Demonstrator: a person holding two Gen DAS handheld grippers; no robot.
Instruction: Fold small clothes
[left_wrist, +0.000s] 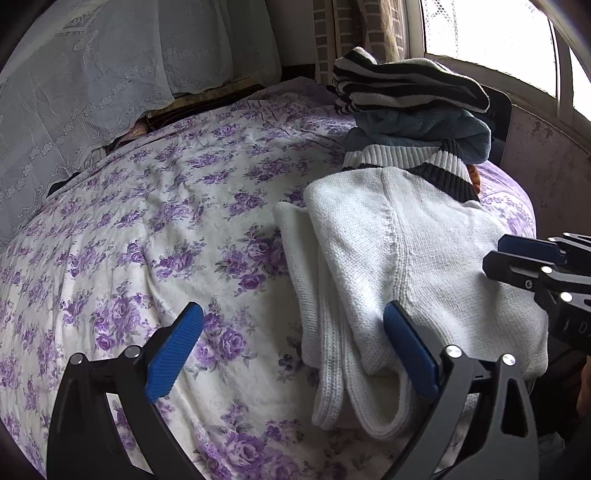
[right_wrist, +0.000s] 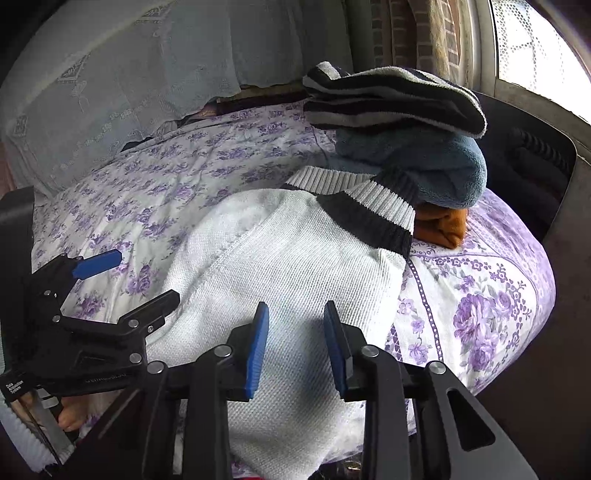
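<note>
A white knit sweater (left_wrist: 406, 251) with a grey-and-black striped ribbed band lies folded on the bed, a doubled sleeve or edge hanging toward me at its left side. My left gripper (left_wrist: 293, 314) stands wide open; its right finger (left_wrist: 406, 343) rests over the sweater's near left part and its left finger hovers over the bedspread. In the right wrist view the sweater (right_wrist: 295, 258) fills the middle. My right gripper (right_wrist: 295, 310) is just above it, with the jaws a narrow gap apart and no cloth pinched. The left gripper (right_wrist: 147, 275) shows at the left, and the right gripper (left_wrist: 517, 258) at the other view's right edge.
A stack of folded clothes (left_wrist: 406, 88) sits behind the sweater: striped on top, blue fleece, orange underneath (right_wrist: 443, 225). The purple floral bedspread (left_wrist: 147, 240) spreads to the left. Lace-covered bedding (left_wrist: 92, 92) lies at the back, a window (left_wrist: 487, 29) and wall at the right. A hand (right_wrist: 70, 413) holds the left gripper.
</note>
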